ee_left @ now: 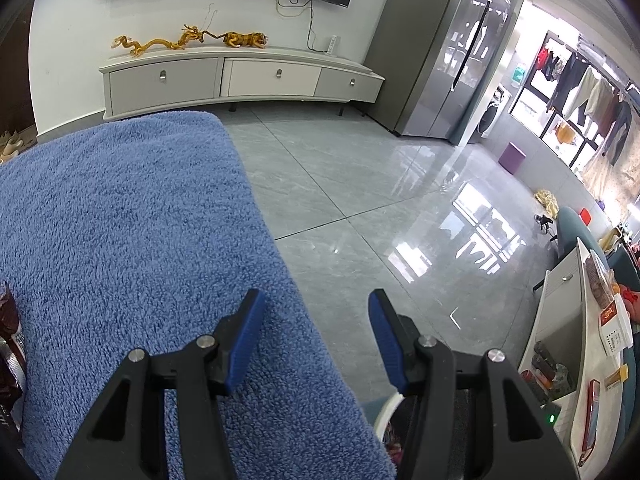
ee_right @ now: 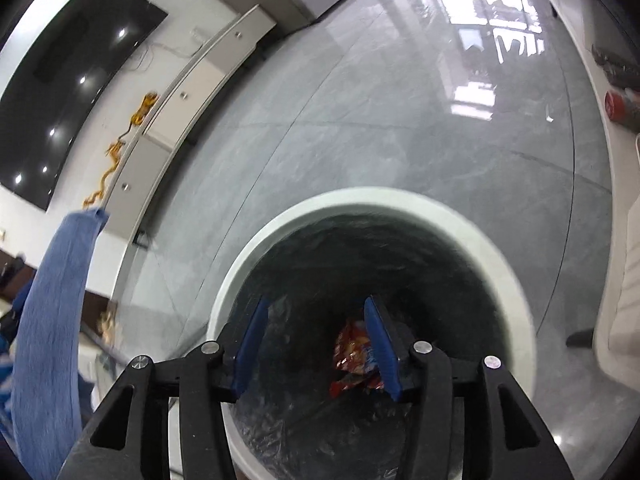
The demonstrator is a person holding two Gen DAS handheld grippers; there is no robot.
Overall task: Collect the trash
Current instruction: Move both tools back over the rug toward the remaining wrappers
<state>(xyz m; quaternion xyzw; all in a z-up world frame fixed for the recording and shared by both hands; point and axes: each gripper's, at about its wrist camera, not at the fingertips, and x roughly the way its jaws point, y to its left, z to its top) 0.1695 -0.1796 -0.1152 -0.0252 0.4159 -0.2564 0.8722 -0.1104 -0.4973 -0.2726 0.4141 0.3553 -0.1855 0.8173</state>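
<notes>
Red and orange foil shows where the trash is: a crumpled snack wrapper (ee_right: pixel 354 360) lies at the bottom of the bin (ee_right: pixel 500 256), a white-rimmed pail with a dark plastic liner standing on the grey tiled floor (ee_right: pixel 380 112). The right gripper (ee_right: pixel 318 354) hangs directly over the bin's mouth, its 2 blue fingers (ee_right: pixel 250 348) partly apart with nothing between them; the wrapper seen through the gap sits well below them, not in their hold. The left gripper (ee_left: pixel 316 340) hovers at the edge of a bench covered with a blue towel (ee_left: pixel 120 220), fingers also partly apart and empty.

More wrappers seem to remain: a dark packet (ee_left: pixel 8 316) peeks in at the towel's left edge. The risk I see is the right fingers snagging the loose liner as they lift out, dragging it or tipping the light bin. The left fingers could also catch the shaggy towel and pull it off the bench.
</notes>
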